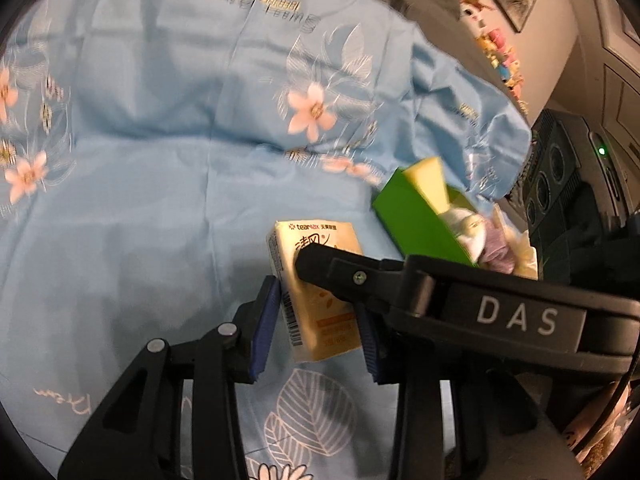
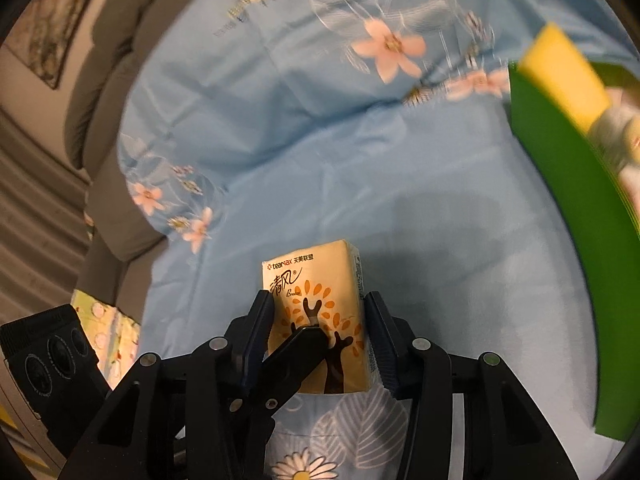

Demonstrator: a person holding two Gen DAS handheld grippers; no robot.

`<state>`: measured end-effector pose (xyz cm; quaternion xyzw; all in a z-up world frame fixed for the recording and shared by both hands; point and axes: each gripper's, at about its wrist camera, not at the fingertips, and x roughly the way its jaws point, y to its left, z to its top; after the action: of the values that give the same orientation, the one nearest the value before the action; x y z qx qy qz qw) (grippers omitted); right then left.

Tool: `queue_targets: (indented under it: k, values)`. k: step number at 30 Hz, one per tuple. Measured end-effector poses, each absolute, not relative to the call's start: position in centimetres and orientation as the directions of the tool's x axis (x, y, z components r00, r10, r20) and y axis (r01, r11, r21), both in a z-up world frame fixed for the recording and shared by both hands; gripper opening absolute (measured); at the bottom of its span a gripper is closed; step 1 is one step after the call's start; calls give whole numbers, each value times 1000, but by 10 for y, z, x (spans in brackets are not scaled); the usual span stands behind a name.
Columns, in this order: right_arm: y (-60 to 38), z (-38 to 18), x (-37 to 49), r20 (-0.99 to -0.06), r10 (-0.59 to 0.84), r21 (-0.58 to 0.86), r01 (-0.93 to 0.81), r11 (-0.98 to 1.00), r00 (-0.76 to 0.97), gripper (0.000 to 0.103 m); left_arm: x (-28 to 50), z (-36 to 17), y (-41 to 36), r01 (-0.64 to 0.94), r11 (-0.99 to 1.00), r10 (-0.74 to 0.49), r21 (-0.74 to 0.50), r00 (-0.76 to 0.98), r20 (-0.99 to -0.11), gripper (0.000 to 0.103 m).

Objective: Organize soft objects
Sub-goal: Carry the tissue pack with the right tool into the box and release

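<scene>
A yellow tissue pack (image 1: 316,292) with an orange tree print lies on the light blue flowered bedsheet (image 1: 160,160). Both grippers are around the pack. My left gripper (image 1: 316,324) has its blue pads on either side of it, and the right gripper's finger lies across its top. In the right wrist view the pack (image 2: 320,304) sits between the fingers of my right gripper (image 2: 318,344), and the left gripper's finger crosses its front. A green box (image 1: 416,220) to the right holds a yellow sponge (image 1: 426,184) and rolled soft items (image 1: 472,228).
The green box (image 2: 572,220) with the sponge (image 2: 564,72) stands at the right in the right wrist view. A grey headboard cushion (image 2: 104,80) and framed picture (image 2: 52,28) are beyond the bed. A black device (image 1: 560,168) with round dials sits past the bed's edge.
</scene>
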<state>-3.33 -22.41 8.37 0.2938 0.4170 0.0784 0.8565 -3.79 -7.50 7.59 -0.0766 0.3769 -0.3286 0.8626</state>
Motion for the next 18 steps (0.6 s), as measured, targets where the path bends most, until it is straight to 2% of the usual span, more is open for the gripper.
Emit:
queue_targets:
  k: [8,18]
  values:
    - [-236,125,-67,-594,332,548,67,834,733,50,-64,112,-87,578,744,-659,-335,552,-511,35]
    - [-285,150,-110,-543,243,534,107,839,804,50,-93,137,-135,662,686,-713,-300,530,-459,35]
